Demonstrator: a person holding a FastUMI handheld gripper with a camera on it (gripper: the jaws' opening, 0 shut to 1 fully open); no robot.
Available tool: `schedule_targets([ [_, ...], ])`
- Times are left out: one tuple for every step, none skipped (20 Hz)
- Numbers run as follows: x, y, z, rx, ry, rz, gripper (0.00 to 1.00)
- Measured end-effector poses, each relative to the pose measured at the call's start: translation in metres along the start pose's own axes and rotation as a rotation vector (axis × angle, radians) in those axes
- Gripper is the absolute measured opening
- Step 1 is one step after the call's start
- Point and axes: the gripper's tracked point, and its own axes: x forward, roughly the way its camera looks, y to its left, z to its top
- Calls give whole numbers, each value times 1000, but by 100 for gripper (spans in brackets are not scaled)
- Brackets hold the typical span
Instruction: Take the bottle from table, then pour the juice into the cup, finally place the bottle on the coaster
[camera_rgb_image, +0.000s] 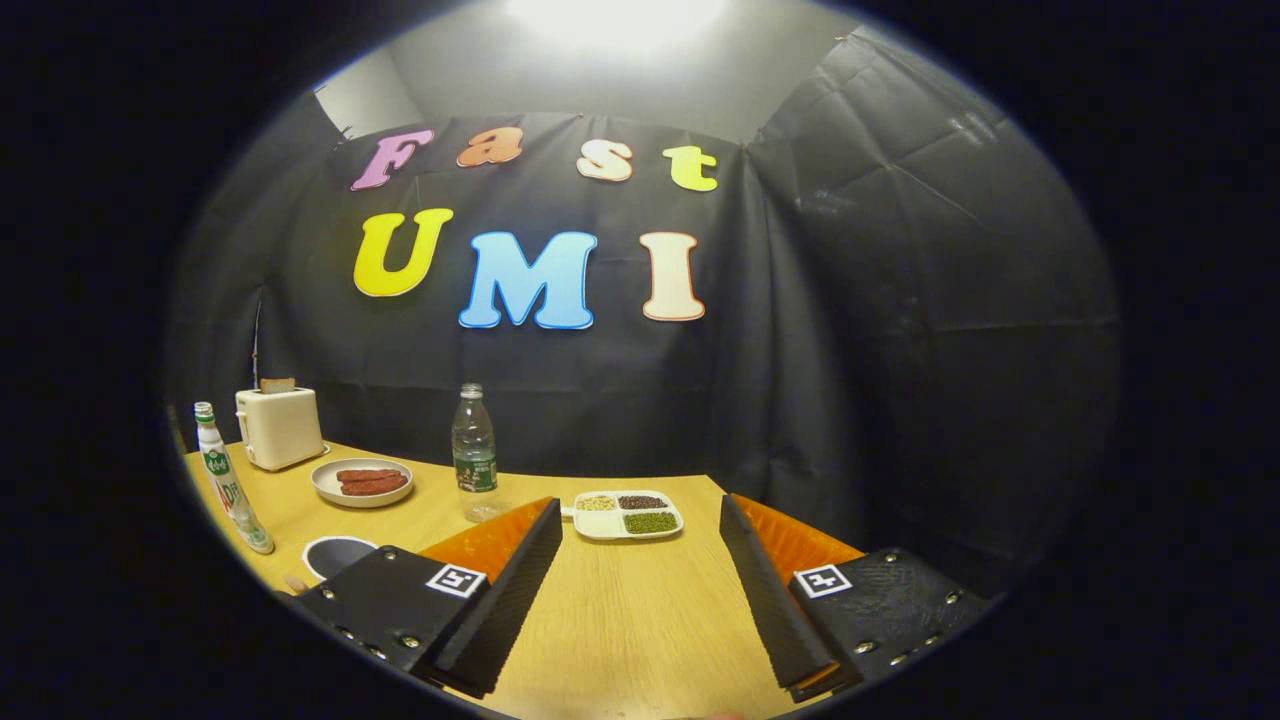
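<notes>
The tool (640, 590) stands wide open above the table (620, 620), its 2 fingers (510, 590) holding and touching nothing, bare wood between them. Just beyond the gap sits a divided tray (628, 515) of 3 kinds of beans. The clear bottle (474, 455) stands upright ahead of the left finger. Further left lie a plate of sausages (362, 482), a toaster (278, 426), a white bottle (228, 482) and the dark round coaster (336, 555), which is just beside the left finger.
</notes>
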Motion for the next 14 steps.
schedule_targets([
  [-7,16,9,5,-12,12,96],
  [-13,33,17,14,-22,26,96],
  [-19,50,22,25,-28,45,97],
  [-26,69,27,41,-37,67,97],
  [-32,88,32,62,-44,91,96],
  [-39,109,37,85,-52,118,96],
  [-46,129,38,106,-57,150,96],
  [-53,149,40,119,-59,176,96],
  [-60,164,38,125,-59,198,96],
  [-67,181,38,125,-58,221,96],
  [-75,197,37,120,-57,241,96],
  [-81,212,36,115,-61,255,96],
  [-86,226,34,110,-64,266,96],
  [-91,240,32,107,-62,281,96],
])
